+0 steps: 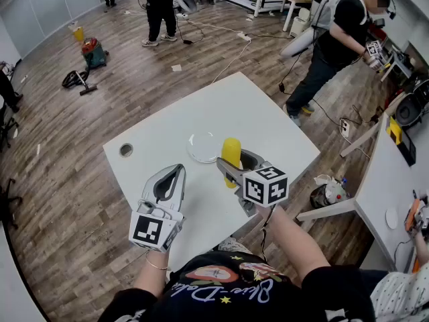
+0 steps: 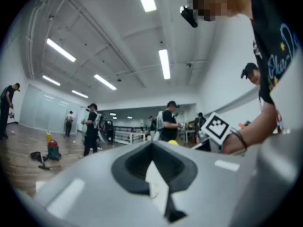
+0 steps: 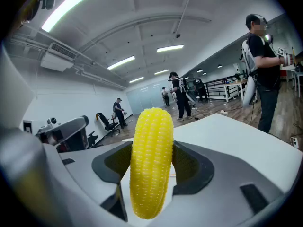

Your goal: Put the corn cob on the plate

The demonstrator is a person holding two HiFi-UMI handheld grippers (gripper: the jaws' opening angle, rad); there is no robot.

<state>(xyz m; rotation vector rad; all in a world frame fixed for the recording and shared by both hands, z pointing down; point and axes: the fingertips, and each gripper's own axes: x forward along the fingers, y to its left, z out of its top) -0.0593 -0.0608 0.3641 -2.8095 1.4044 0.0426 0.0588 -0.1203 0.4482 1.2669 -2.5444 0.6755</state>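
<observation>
A yellow corn cob (image 1: 231, 153) stands upright between the jaws of my right gripper (image 1: 232, 168), which is shut on it just above the white table (image 1: 261, 106). In the right gripper view the corn cob (image 3: 150, 160) fills the gap between the dark pads (image 3: 191, 167). A small white plate (image 1: 200, 147) lies on the table just left of the cob, touching or nearly touching it. My left gripper (image 1: 175, 175) hovers over the table's near left part, jaws together and nothing in them; in its own view the left gripper (image 2: 154, 176) shows only a thin gap.
A round grommet hole (image 1: 126, 150) sits near the table's left edge. Another desk (image 1: 392, 180) stands to the right. A person (image 1: 338, 39) works beyond the table's far right corner, and a vacuum cleaner (image 1: 87, 56) lies on the wooden floor at far left.
</observation>
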